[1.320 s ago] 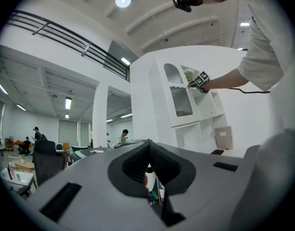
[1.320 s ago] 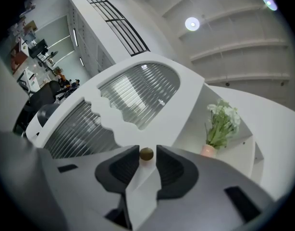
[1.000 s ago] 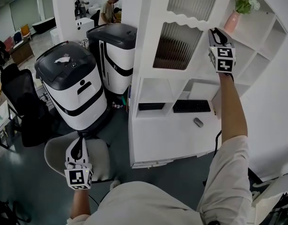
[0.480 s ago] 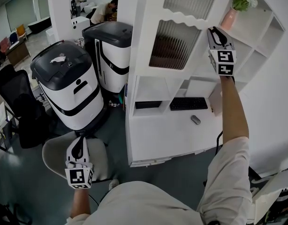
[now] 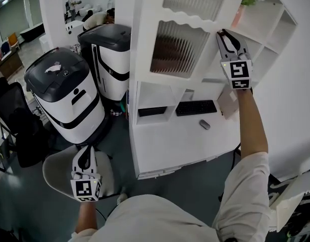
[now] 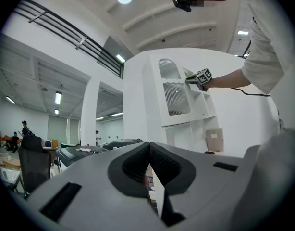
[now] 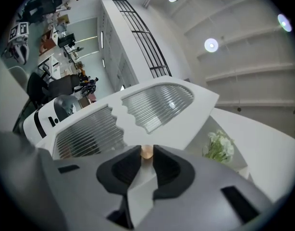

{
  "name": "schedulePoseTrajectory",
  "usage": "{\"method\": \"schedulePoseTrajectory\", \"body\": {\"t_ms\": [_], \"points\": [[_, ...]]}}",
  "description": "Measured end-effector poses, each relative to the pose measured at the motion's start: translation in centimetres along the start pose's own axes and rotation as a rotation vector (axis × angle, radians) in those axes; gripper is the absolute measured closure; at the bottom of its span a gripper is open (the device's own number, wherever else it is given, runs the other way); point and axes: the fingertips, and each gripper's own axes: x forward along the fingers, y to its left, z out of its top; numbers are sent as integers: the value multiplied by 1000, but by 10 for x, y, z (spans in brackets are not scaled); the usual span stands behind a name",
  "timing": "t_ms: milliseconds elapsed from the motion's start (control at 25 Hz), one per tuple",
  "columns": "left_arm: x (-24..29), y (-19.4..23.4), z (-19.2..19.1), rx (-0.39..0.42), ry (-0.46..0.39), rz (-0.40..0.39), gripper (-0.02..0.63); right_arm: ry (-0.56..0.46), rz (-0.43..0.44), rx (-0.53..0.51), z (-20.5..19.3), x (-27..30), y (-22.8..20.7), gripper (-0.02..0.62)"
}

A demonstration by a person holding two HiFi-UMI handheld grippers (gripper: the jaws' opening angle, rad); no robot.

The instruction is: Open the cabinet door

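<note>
Knob [image 7: 146,151] of the door [image 5: 177,49] sits pinched between the jaws of the right hand-held gripper [image 5: 223,33], raised at the door's right edge. The door stands angled out from the cabinet [image 5: 270,59]. The left hand-held gripper [image 5: 86,151] hangs low over a chair [image 5: 56,169], jaws pressed together, empty.

Cabinet door [image 5: 176,47], top beyond picture edge
</note>
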Motion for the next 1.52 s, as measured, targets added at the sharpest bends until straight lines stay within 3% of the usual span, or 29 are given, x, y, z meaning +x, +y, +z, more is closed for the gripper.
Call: {"method": "schedulePoseTrajectory", "body": {"t_ms": [400,1520], "points": [[17,-12,3,1,-17,-60,607,-13,11,-101,16,-21,6,518],[21,-13,4,-18,-32,-114,607,-82,63,-462,98,-91,41,520]]}}
